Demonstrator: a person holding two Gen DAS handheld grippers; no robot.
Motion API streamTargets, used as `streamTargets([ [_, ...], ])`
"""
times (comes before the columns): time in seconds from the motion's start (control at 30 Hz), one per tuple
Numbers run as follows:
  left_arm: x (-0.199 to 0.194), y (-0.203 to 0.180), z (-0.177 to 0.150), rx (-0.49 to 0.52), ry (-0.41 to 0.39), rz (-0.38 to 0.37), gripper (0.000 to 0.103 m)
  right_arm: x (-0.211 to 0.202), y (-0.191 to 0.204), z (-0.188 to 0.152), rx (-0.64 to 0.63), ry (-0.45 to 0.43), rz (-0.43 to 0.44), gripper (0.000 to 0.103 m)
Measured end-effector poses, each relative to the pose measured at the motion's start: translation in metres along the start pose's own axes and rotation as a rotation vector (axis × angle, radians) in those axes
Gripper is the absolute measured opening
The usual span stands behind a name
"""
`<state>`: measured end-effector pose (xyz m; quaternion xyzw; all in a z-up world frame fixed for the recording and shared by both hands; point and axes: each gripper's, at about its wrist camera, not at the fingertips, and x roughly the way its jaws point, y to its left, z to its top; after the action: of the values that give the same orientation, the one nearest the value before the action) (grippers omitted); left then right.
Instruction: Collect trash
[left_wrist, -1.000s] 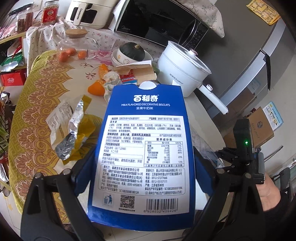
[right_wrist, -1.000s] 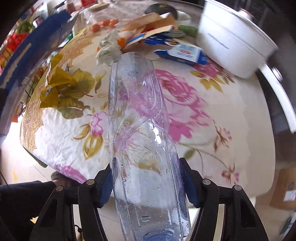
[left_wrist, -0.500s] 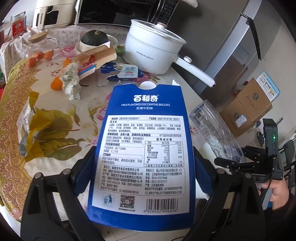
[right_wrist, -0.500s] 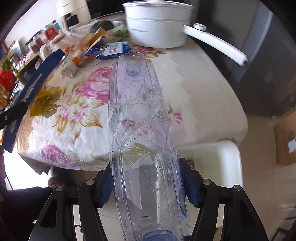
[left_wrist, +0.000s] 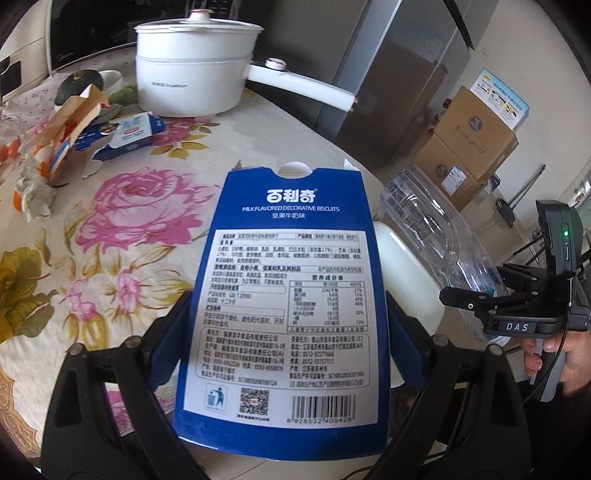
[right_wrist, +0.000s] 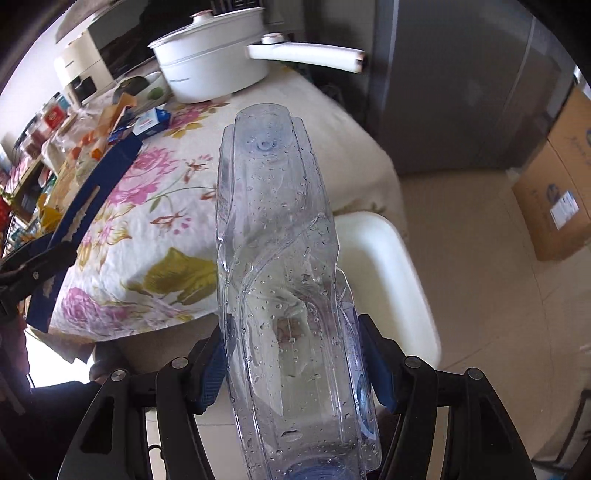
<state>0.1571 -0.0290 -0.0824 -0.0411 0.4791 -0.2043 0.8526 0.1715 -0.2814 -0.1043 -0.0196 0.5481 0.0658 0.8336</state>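
Trash is in both grippers. On the left, the left gripper (left_wrist: 284, 325) has its fingers clamped on the sides of a flat blue biscuit box (left_wrist: 286, 295), which sticks out past the fingertips. A second ago the yellow wrappers and the glass jar lay beyond those fingers. Now the white pot (left_wrist: 192, 70) and the table edge (left_wrist: 354, 158) are there, so both hands have swung away from the mess and out over the edge. I think the carrying part has begun.

To the right, the right gripper (right_wrist: 291, 365) has its fingers squeezed on a crushed clear bottle (right_wrist: 277, 258). Below its fingertips sits a white bin (right_wrist: 391, 266), just beside the table. Bare floor (right_wrist: 480, 295) lies farther right, so there is room to move. More scraps (left_wrist: 35, 188) wait on the table, far left of the box.
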Motion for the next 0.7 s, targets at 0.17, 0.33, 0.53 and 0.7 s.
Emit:
streamTargets([
  [0.17, 0.020, -0.034, -0.003, 0.075, 0.034, -0.021, 0.094, -0.008, -0.028, -0.015, 0.041, -0.003, -0.017, 0.067],
  [0.33, 0.039, -0.059, -0.006, 0.120, 0.069, -0.038, 0.094, -0.006, -0.047, -0.029, 0.060, 0.018, -0.041, 0.067],
  [0.53, 0.064, -0.082, -0.010, 0.187, 0.108, -0.045, 0.094, -0.005, -0.062, -0.040, 0.074, 0.029, -0.061, 0.067],
  [0.7, 0.081, -0.089, -0.014, 0.208, 0.131, -0.046, 0.094, -0.003, -0.070, -0.041, 0.093, 0.034, -0.071, 0.067],
])
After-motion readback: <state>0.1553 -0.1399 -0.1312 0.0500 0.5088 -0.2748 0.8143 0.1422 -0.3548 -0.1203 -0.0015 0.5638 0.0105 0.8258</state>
